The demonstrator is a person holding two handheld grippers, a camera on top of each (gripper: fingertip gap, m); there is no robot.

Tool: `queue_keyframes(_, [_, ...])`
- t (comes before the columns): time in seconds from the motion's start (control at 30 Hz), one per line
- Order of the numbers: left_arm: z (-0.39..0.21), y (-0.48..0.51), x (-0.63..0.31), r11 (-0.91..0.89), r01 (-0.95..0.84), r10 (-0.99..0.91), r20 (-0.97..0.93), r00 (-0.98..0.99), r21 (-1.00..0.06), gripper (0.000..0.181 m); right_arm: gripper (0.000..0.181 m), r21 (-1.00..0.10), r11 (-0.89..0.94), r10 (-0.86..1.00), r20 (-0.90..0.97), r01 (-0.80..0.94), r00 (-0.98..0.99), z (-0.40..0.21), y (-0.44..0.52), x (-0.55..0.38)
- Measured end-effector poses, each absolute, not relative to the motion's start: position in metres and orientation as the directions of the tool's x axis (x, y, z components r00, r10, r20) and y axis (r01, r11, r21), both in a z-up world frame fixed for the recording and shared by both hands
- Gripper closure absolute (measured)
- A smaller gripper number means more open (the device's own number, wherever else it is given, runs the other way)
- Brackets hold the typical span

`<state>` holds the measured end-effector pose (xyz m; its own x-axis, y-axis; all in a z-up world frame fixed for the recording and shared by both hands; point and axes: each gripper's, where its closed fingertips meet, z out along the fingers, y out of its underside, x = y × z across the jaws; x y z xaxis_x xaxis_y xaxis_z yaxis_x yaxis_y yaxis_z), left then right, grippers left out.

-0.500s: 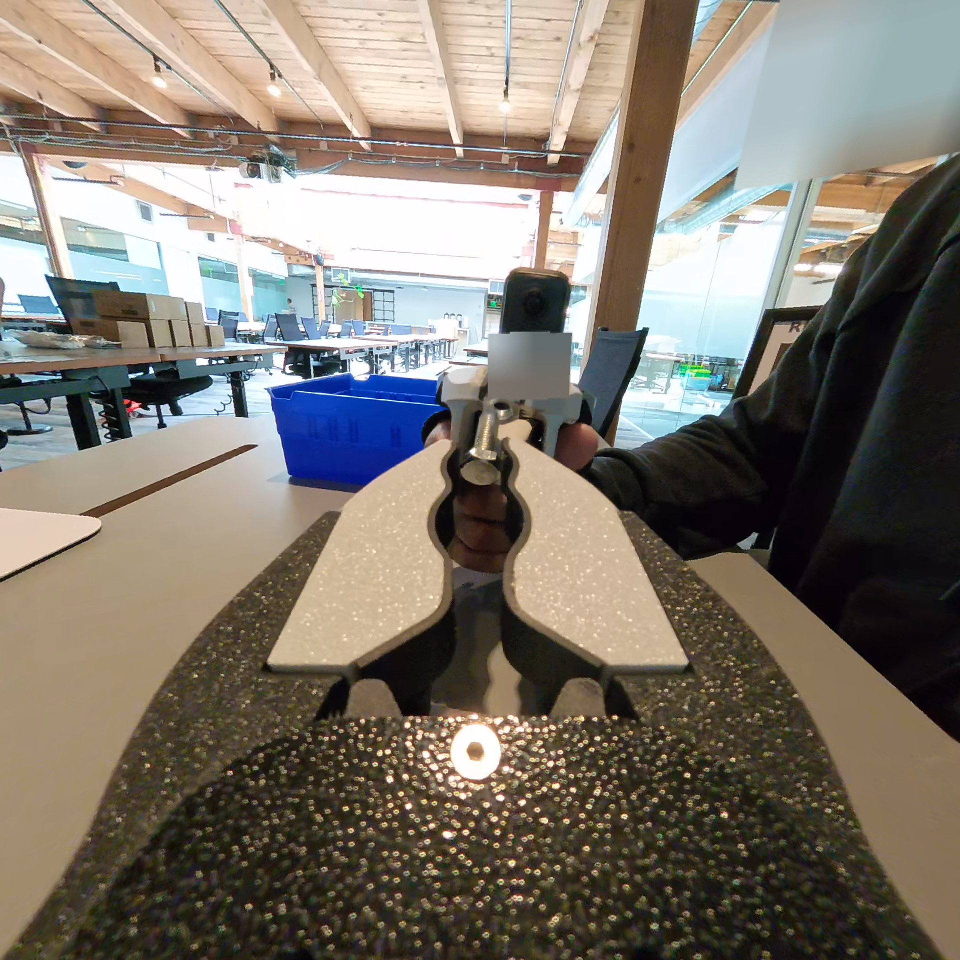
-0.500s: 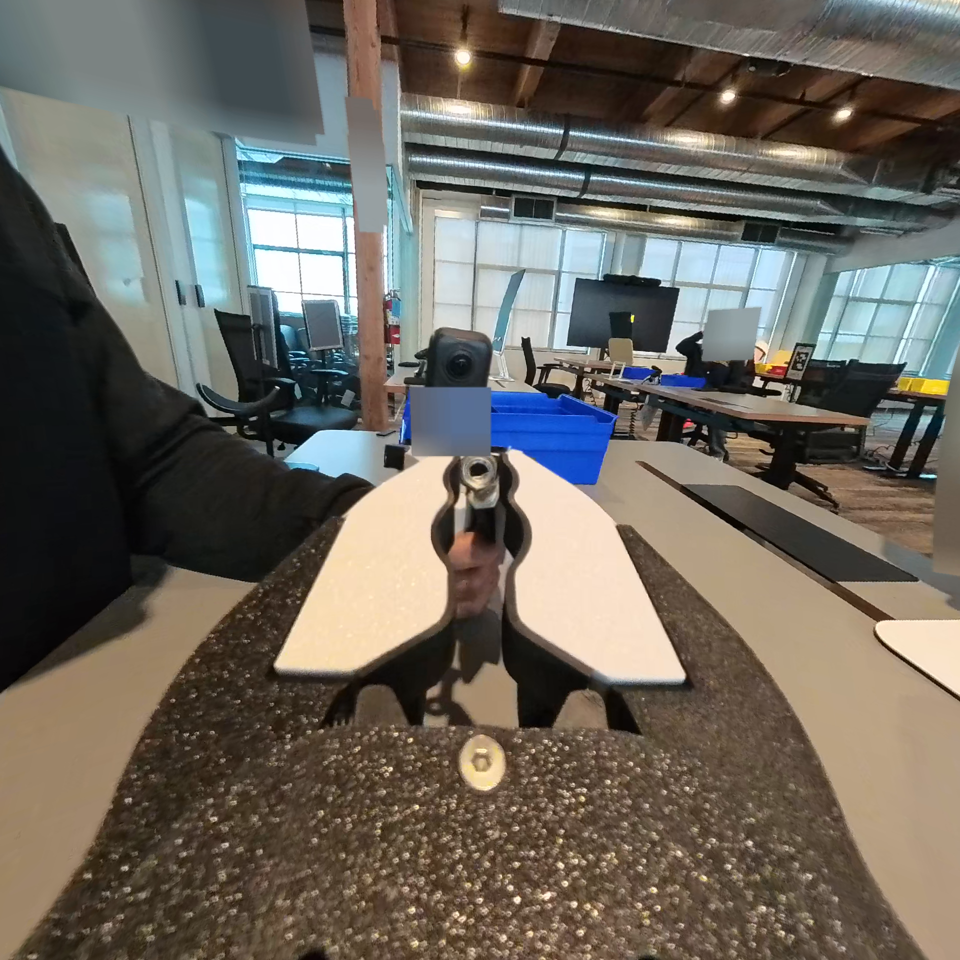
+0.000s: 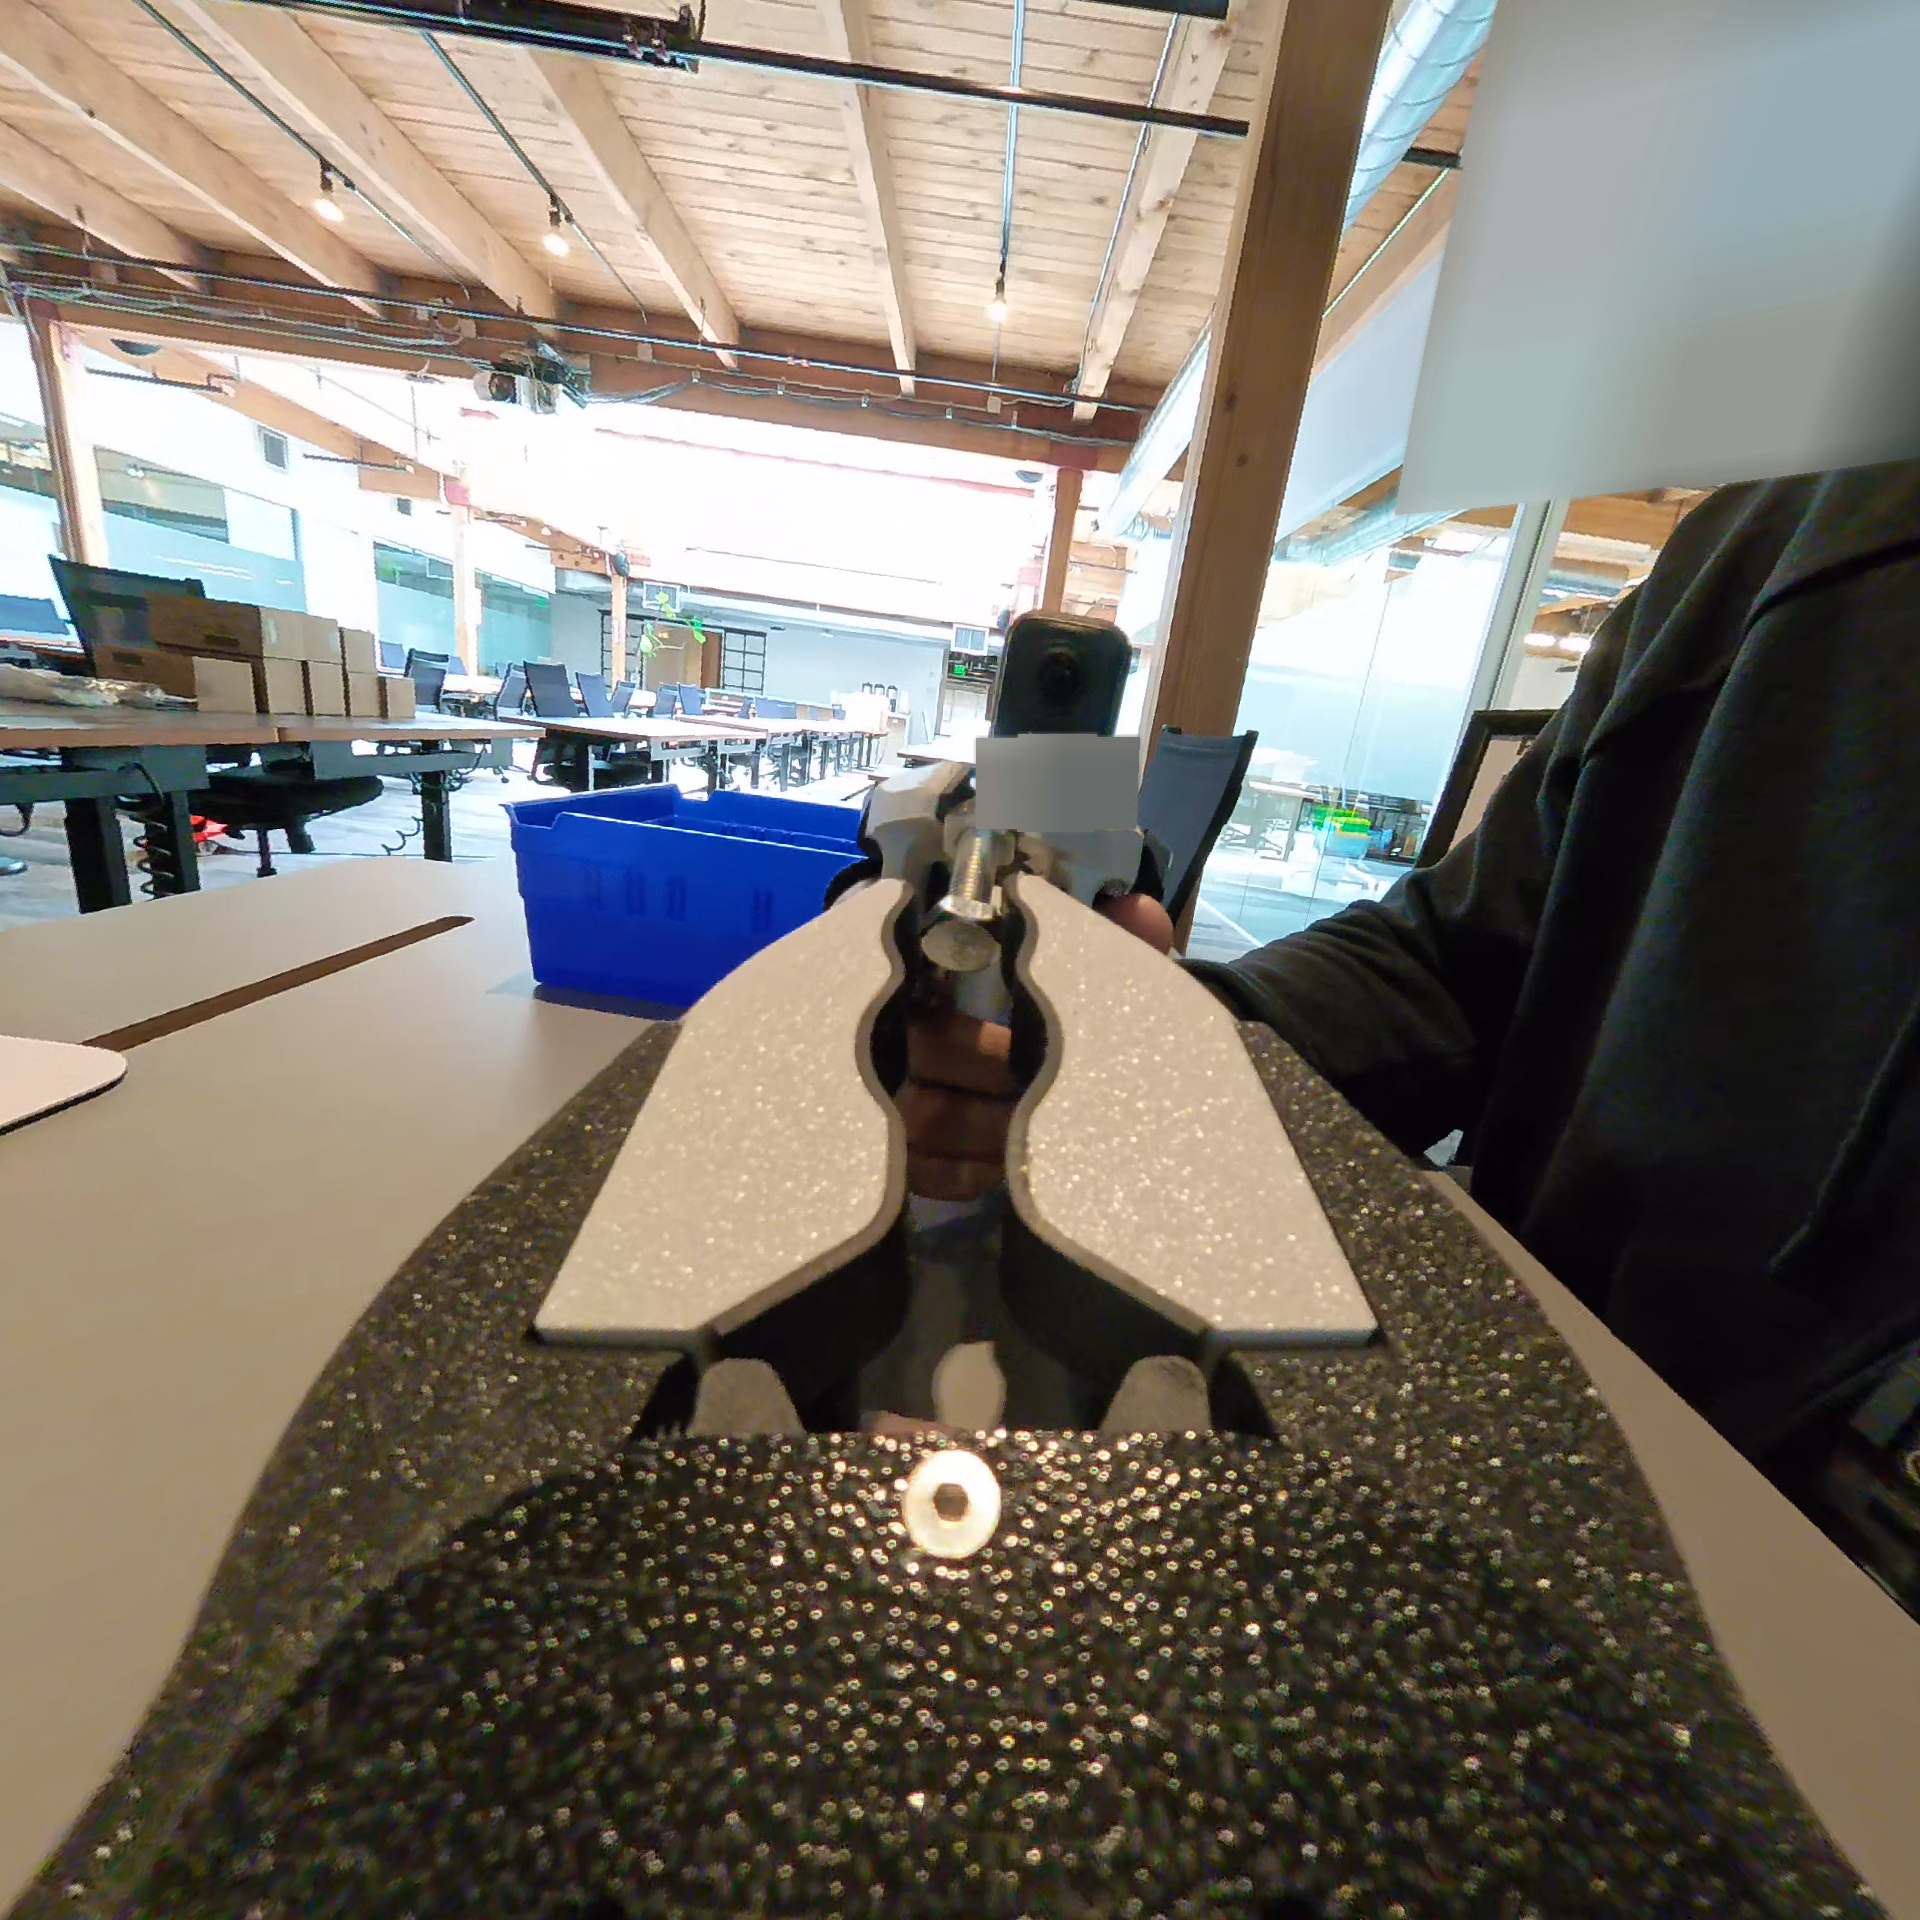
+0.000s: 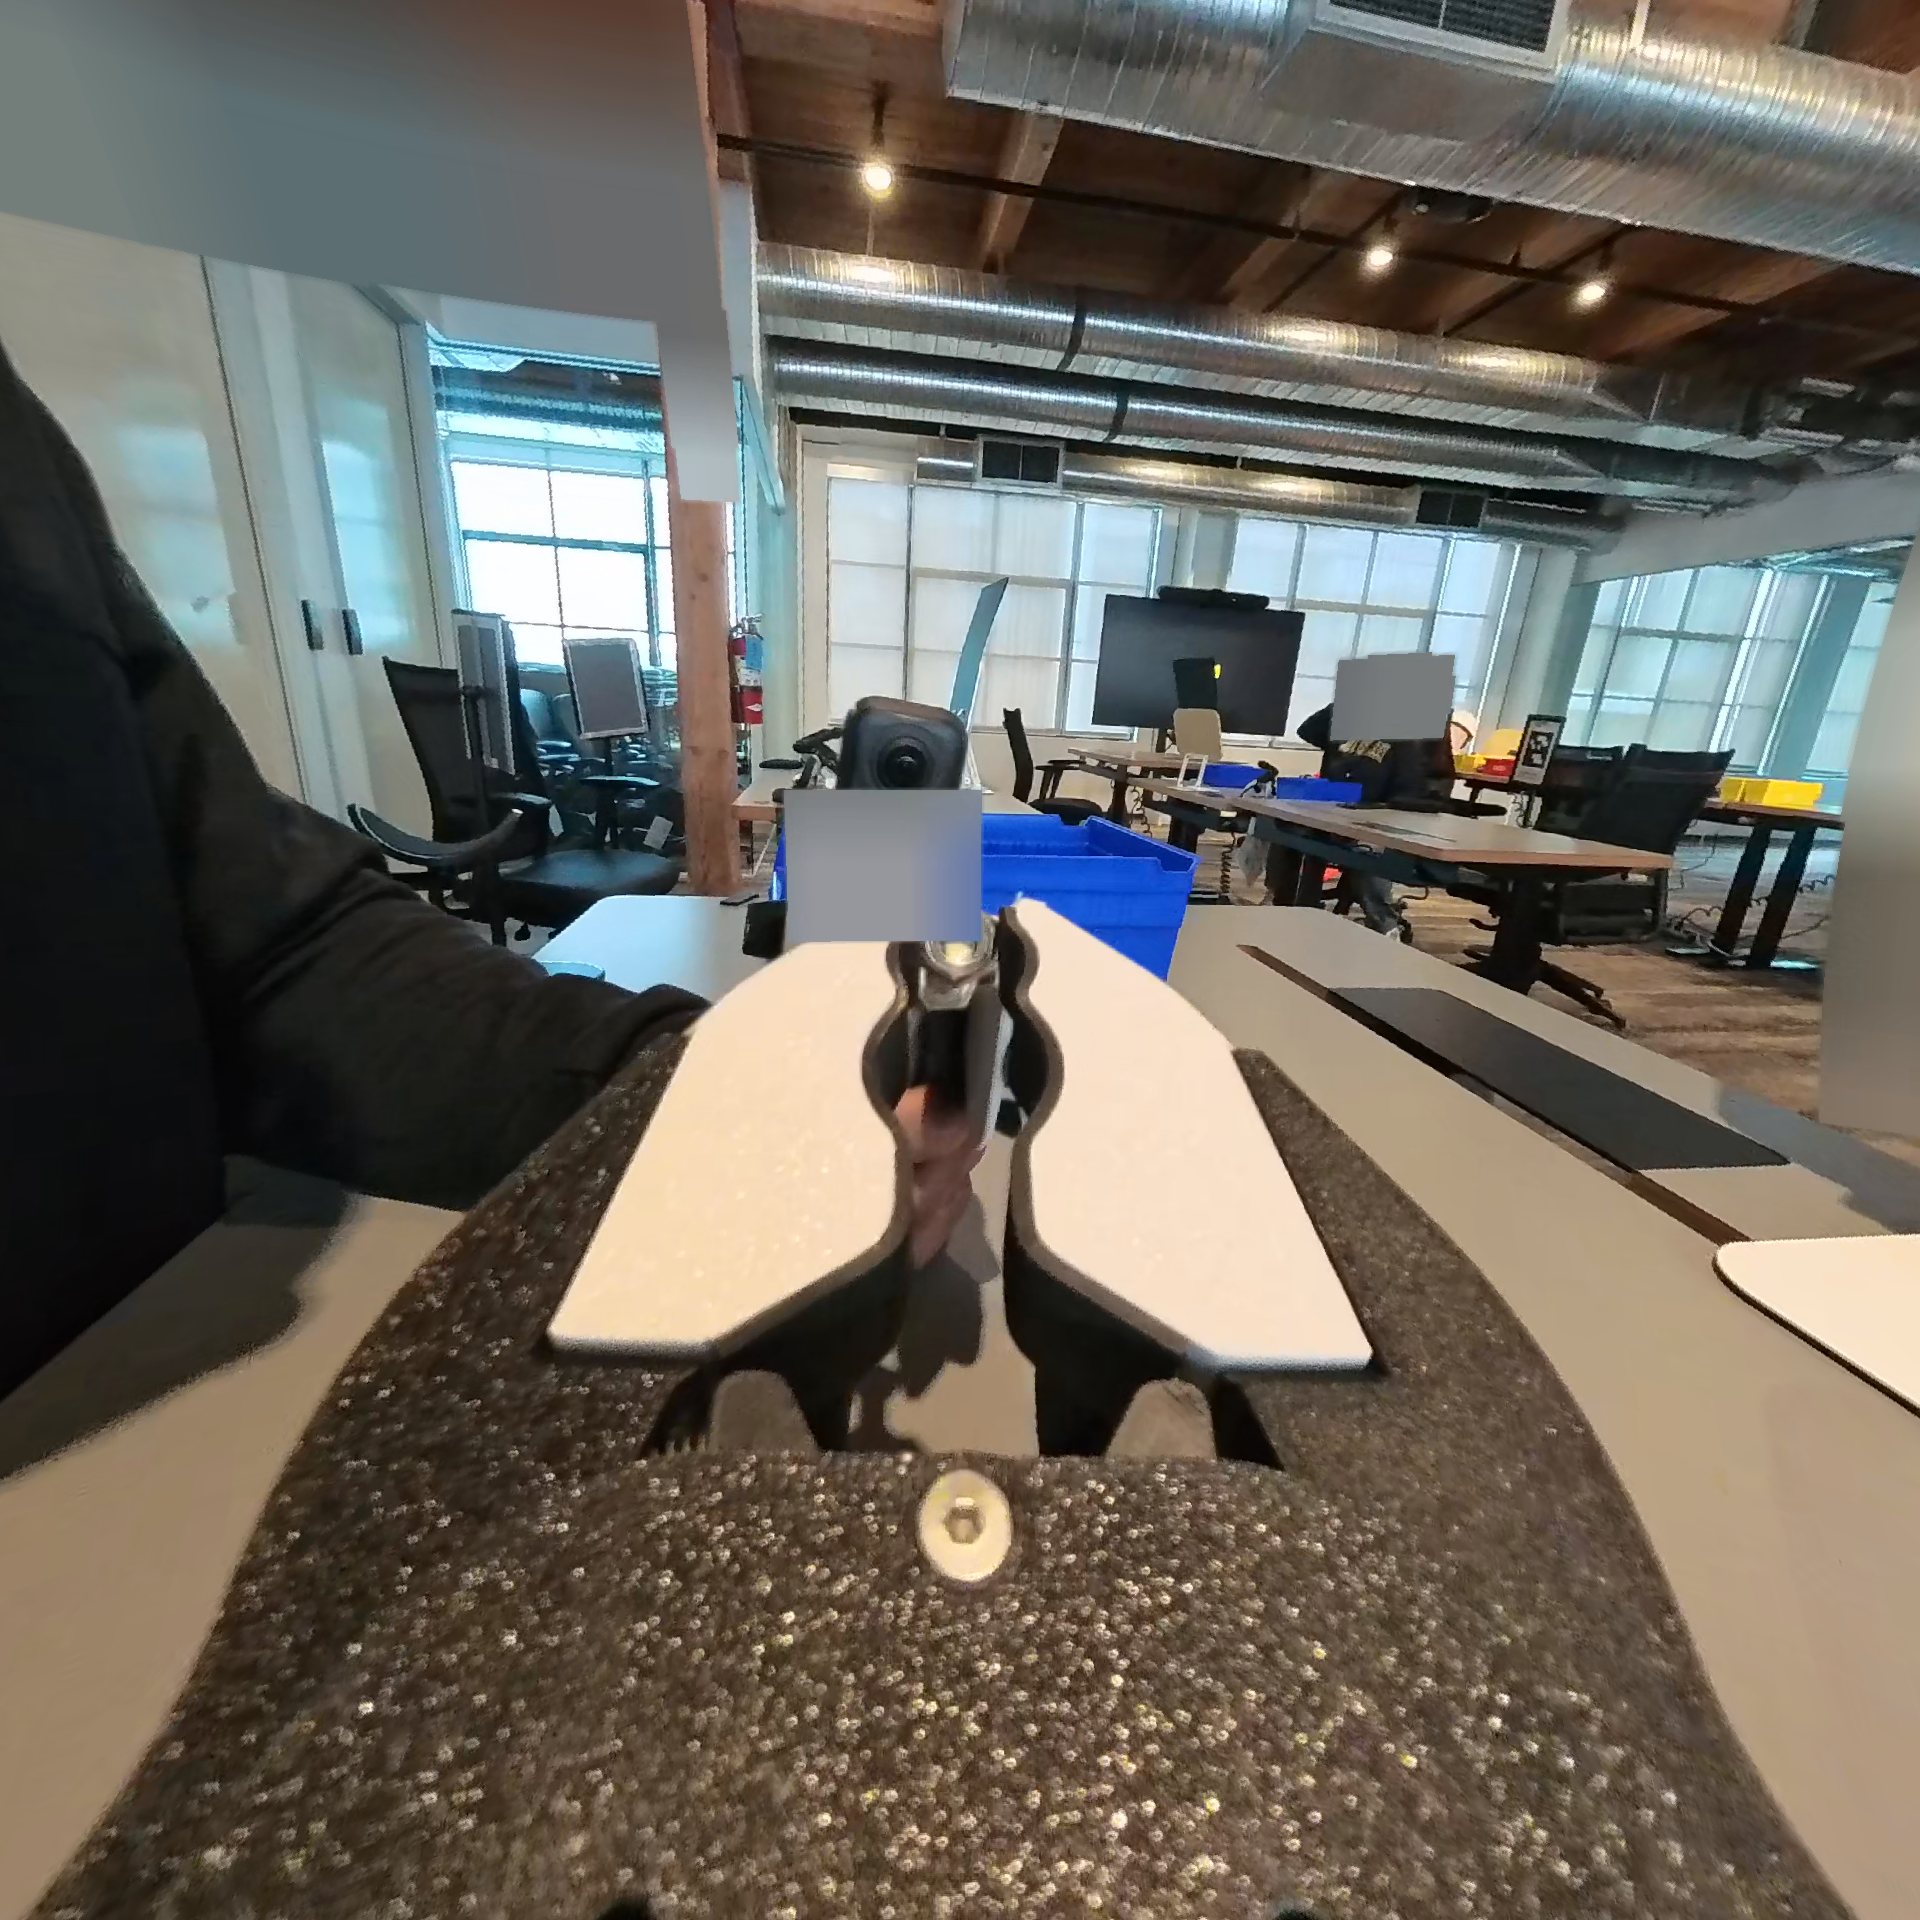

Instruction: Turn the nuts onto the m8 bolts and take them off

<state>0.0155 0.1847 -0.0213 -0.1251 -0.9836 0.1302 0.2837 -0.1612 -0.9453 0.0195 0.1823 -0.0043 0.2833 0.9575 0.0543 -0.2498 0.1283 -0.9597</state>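
Daylight floods both views. In the left wrist view the far open hall behind the blue plastic bin (image 3: 675, 894) is blown out to white, and small ceiling spot lamps (image 3: 556, 241) glow on the timber beams. The right wrist view is lit by tall blinded windows (image 4: 997, 613) at the back. The black speckled foam body (image 3: 935, 1662) glitters with pinpoint glare and softens toward the lower edge. Straight beams and the silver ribbed ducts (image 4: 1247, 353) bow at the edges from the wide lens. A soft shadow lies on the grey surface (image 4: 260, 1299).
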Motion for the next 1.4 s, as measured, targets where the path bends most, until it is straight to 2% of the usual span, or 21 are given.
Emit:
queue_keyframes(0.23, [-0.02,0.191,0.014,-0.091,0.288,-0.996,0.083,-0.041,-0.953,0.168,0.167,-0.961,0.056,0.955,-0.028,-0.27,0.295,-0.005,0.188,0.02])
queue_keyframes(0.43, [-0.015,0.203,0.012,0.187,0.211,-0.965,-0.139,0.22,-0.959,0.168,0.167,-0.907,-0.206,0.912,-0.314,-0.368,0.264,-0.005,0.203,0.02])
queue_keyframes(0.57, [-0.015,0.206,0.013,0.265,0.16,-0.932,-0.21,0.297,-0.951,0.168,0.167,-0.838,-0.352,0.86,-0.465,-0.418,0.209,-0.007,0.209,0.022])
queue_keyframes(0.73, [-0.019,0.209,0.014,0.242,0.151,-0.938,-0.192,0.288,-0.958,0.168,0.167,-0.824,-0.399,0.841,-0.504,-0.403,0.196,-0.011,0.212,0.023])
queue_keyframes(1.03, [-0.016,0.21,0.013,0.098,0.245,-0.974,-0.043,0.222,-0.964,0.168,0.167,-0.719,-0.537,0.774,-0.628,-0.44,0.082,-0.011,0.213,0.022])
queue_keyframes(1.17, [-0.016,0.212,0.015,-0.001,0.289,-0.98,0.059,0.191,-0.957,0.168,0.167,-0.739,-0.499,0.791,-0.602,-0.452,0.11,-0.01,0.215,0.024])
queue_keyframes(1.4, [-0.022,0.217,0.016,0.113,0.204,-0.956,-0.05,0.29,-0.972,0.168,0.167,-0.636,-0.617,0.686,-0.723,-0.464,0.08,-0.016,0.222,0.025])
